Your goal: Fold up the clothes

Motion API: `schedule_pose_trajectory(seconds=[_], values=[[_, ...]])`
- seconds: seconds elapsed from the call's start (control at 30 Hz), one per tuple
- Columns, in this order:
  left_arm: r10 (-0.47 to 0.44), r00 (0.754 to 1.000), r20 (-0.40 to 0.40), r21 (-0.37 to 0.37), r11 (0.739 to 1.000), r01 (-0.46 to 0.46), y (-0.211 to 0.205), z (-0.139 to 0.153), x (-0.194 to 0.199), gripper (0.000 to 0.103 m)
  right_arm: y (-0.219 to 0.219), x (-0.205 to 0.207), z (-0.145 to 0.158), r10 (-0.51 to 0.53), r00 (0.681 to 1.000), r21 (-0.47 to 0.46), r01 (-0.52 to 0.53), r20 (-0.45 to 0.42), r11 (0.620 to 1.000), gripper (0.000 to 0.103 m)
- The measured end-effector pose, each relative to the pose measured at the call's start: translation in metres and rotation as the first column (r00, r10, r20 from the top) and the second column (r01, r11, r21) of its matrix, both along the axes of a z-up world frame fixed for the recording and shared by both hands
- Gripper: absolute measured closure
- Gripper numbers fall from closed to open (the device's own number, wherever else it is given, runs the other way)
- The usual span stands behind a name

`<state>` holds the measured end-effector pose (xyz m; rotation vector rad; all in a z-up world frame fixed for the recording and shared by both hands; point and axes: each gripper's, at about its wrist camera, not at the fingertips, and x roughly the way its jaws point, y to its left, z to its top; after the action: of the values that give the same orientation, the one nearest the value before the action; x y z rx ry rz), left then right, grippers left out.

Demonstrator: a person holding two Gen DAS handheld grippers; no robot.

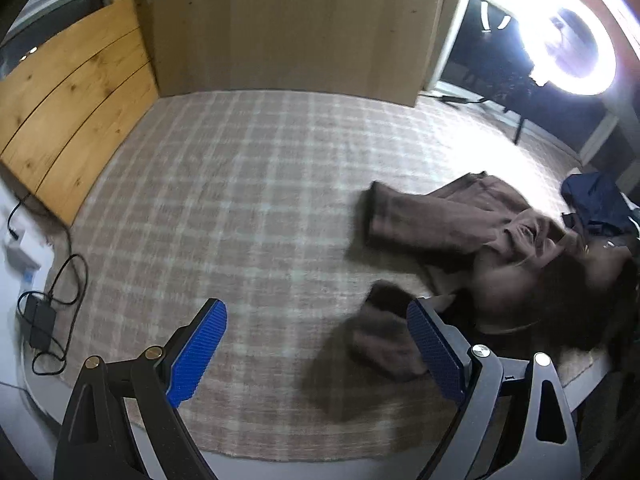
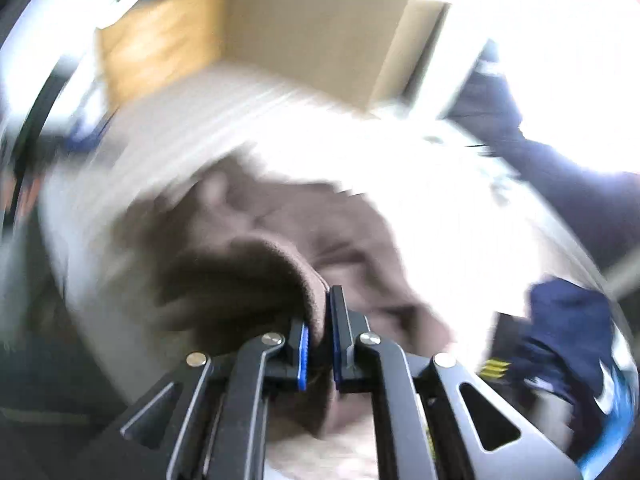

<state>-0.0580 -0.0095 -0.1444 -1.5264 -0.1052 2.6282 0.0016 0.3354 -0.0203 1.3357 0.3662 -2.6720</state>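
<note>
Our left gripper [image 1: 316, 344] hangs wide and empty over the plaid rug [image 1: 240, 200], the crumpled brown garment [image 1: 460, 220] lying to its right. Our right gripper [image 2: 318, 336] is pinched on a soft fold of it. Only the left view shows the ring light [image 1: 568, 40].

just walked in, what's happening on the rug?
A person with a handheld gripper in each hand is folding clothes. The right gripper is clamped on a fold of the brown garment, which lies crumpled on the checked rug. The left gripper hangs open above the rug beside one of its sleeves, holding nothing. A navy garment waits off to the right. Nothing looks folded yet.
</note>
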Motion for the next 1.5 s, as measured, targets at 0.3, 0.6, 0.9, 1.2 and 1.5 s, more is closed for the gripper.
schedule_pose_trajectory(seconds=[0.3, 0.6, 0.9, 1.2, 1.5], values=[[-0.205, 0.979, 0.009, 0.007, 0.979, 0.204, 0.098, -0.001, -0.029, 0.011, 0.12, 0.017, 0.015, -0.263, 0.965, 0.058, 0.262, 0.003, 0.963, 0.049], [-0.495, 0.867, 0.055, -0.055, 0.866, 0.498, 0.233, -0.039, -0.117, 0.011, 0.182, -0.005, -0.058, -0.341, 0.913, -0.216, 0.387, 0.223, 0.896, 0.049], [-0.607, 0.78, 0.152, -0.034, 0.785, 0.618, 0.29, -0.075, -0.128, 0.064, 0.155, -0.032, -0.131, -0.193, 0.905, -0.336, 0.329, 0.379, 0.883, 0.045], [-0.545, 0.835, 0.073, 0.071, 0.838, 0.541, 0.253, -0.049, -0.12, 0.097, 0.16, -0.023, -0.11, -0.153, 0.953, -0.473, 0.264, 0.26, 0.841, 0.096], [-0.517, 0.846, -0.128, 0.066, 0.847, 0.528, 0.203, 0.028, -0.103, 0.097, 0.165, 0.01, -0.045, -0.273, 0.959, -0.474, 0.278, 0.082, 0.835, 0.098]])
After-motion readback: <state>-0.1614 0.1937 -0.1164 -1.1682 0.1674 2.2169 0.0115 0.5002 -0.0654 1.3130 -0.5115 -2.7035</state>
